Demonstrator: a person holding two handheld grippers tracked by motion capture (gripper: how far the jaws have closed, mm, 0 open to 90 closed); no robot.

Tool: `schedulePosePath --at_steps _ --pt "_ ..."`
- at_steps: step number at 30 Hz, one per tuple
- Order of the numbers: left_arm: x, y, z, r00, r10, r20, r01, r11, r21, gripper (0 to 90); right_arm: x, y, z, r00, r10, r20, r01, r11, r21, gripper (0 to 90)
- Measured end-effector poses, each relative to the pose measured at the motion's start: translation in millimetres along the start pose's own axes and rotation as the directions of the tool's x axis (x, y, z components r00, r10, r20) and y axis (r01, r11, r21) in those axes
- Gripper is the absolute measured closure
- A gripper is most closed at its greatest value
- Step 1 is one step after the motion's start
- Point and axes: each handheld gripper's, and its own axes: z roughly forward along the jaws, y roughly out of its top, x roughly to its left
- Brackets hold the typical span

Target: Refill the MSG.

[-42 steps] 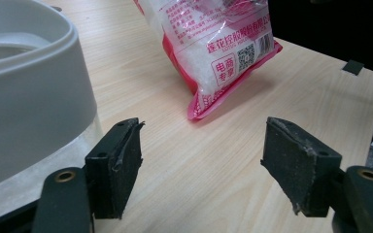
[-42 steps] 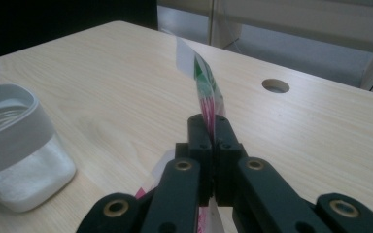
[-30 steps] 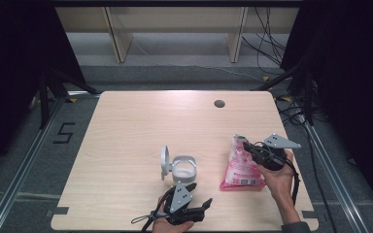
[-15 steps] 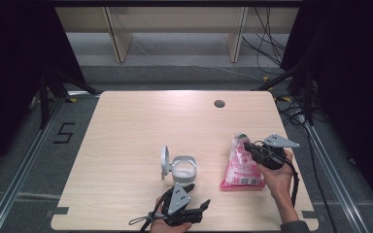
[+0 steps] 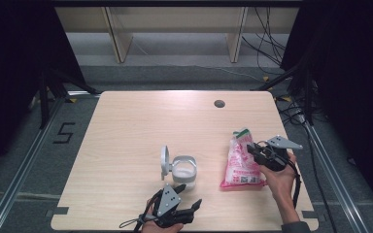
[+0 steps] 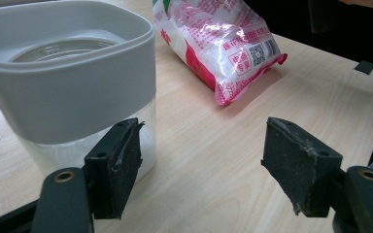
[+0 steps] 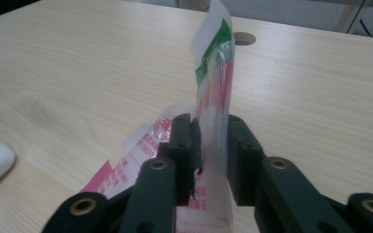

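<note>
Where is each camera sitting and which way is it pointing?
High view: above the person's side, looking forward and down on the table; both hands and tongs enter at the bottom.
Left gripper view: rides the left tongs, open jaws beside the container.
Right gripper view: rides the right tongs, clamping the bag.
All three share the bag.

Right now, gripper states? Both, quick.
Left gripper: open, empty, beside the container.
Right gripper: closed on the top of the pink bag.
</note>
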Motion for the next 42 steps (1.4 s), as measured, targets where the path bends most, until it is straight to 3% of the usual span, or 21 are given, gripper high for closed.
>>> schedulePosePath --at_steps 4,8,10,11,13,14,15,16,19,21,22,24,26,27,31,33,36,38,39,41,42 --pt "2.6 0.7 -6.6 0.9992 0.039 -0.005 -0.039 0.9992 0.001 29.1 -1.6 -3.6 -2.8 0.9997 0.022 -0.002 -0.022 1.000 -0.003 71.5" --pt "2.6 0.9 -13.8 0.9999 0.013 -0.009 -0.013 0.9998 0.014 29.1 -4.8 -5.7 -6.1 0.9996 0.022 0.016 -0.022 1.000 0.003 69.2" --pt "4.1 1.8 -17.8 1.0000 -0.001 -0.003 0.001 1.0000 0.005 29.0 -2.4 -7.1 -7.8 0.9966 0.067 0.048 -0.067 0.998 -0.002 67.7" --pt "4.9 2.3 -20.3 0.9999 -0.008 -0.014 0.008 1.0000 0.005 29.0 -6.1 -7.1 -10.0 0.9978 0.038 0.055 -0.038 0.999 0.011 66.6" --pt "6.5 3.1 -25.2 1.0000 -0.001 -0.005 0.001 1.0000 0.009 29.0 -6.1 -7.9 -11.9 0.9949 0.078 0.064 -0.077 0.997 -0.009 66.2" --pt "6.8 3.5 -27.6 0.9999 -0.010 -0.005 0.010 0.9999 -0.003 29.1 -8.3 -8.2 -13.4 0.9970 0.048 0.060 -0.048 0.999 -0.009 65.9" --pt "7.9 4.0 -28.9 0.9999 -0.016 0.001 0.016 0.9999 -0.007 29.5 -5.3 -7.7 -16.7 0.9949 0.085 0.054 -0.085 0.996 0.002 65.8" --pt "7.8 4.3 -30.3 0.9996 -0.029 -0.005 0.028 0.9995 -0.015 30.4 -9.8 -8.0 -15.4 0.9972 0.030 0.069 -0.028 0.999 -0.017 65.7" --pt "8.8 4.8 -34.4 0.9997 -0.025 -0.005 0.025 0.9997 -0.004 31.5 -5.0 -7.7 -19.5 0.9943 0.059 0.089 -0.057 0.998 -0.020 63.4" --pt "10.6 4.7 -35.9 0.9998 -0.018 -0.010 0.018 0.9998 -0.004 31.7 -4.5 -7.6 -20.7 0.9948 0.026 0.099 -0.023 0.999 -0.034 60.3" --pt "11.2 4.6 -36.7 0.9998 -0.016 -0.012 0.016 0.9999 0.001 32.3 -0.7 -7.2 -22.9 0.9935 0.061 0.096 -0.060 0.998 -0.020 59.0" --pt "12.5 5.0 -38.4 0.9998 -0.014 -0.011 0.014 0.9999 -0.006 32.9 -1.6 -7.2 -24.0 0.9957 0.030 0.088 -0.027 0.999 -0.042 57.8" --pt "14.3 5.7 -42.5 0.9999 -0.004 -0.016 0.004 1.0000 -0.003 35.8 6.1 -6.9 -26.6 0.9948 0.062 0.081 -0.058 0.997 -0.050 55.3" --pt "15.0 5.3 -42.9 0.9998 -0.014 -0.012 0.014 0.9995 -0.028 36.8 4.9 -6.3 -26.9 0.9957 0.016 0.091 -0.011 0.999 -0.048 53.5" --pt "21.4 5.7 -48.8 0.9994 0.028 -0.019 -0.028 0.9993 -0.023 43.2 14.9 -5.9 -28.3 0.9965 0.039 0.074 -0.035 0.998 -0.054 46.8" --pt "21.6 4.8 -50.4 0.9991 0.004 -0.042 -0.005 0.9998 -0.019 45.5 22.8 -6.8 -29.2 0.9968 0.058 0.056 -0.056 0.998 -0.027 44.7" --pt "24.0 4.3 -52.2 0.9992 0.010 -0.039 -0.011 0.9996 -0.027 50.2 27.5 -7.9 -26.8 0.9991 0.023 0.037 -0.022 0.999 -0.029 41.5" --pt "26.3 5.5 -56.5 0.9987 0.021 -0.047 -0.022 0.9993 -0.029 54.1 31.0 -8.5 -28.7 0.9996 0.017 0.022 -0.017 1.000 -0.020 40.0" --pt "27.4 5.3 -58.3 0.9985 0.027 -0.047 -0.029 0.9989 -0.037 56.7 35.4 -9.2 -29.7 0.9989 0.046 0.013 -0.046 0.999 -0.016 39.6" --pt "30.1 4.7 -62.3 0.9976 0.046 -0.051 -0.048 0.9980 -0.040 60.7 35.5 -10.2 -29.3 0.9999 0.011 0.002 -0.011 1.000 -0.013 39.4" --pt "31.6 4.4 -64.6 0.9966 0.052 -0.064 -0.055 0.9976 -0.043 63.6 38.3 -11.4 -30.8 0.9995 0.028 -0.012 -0.028 1.000 -0.011 39.2"
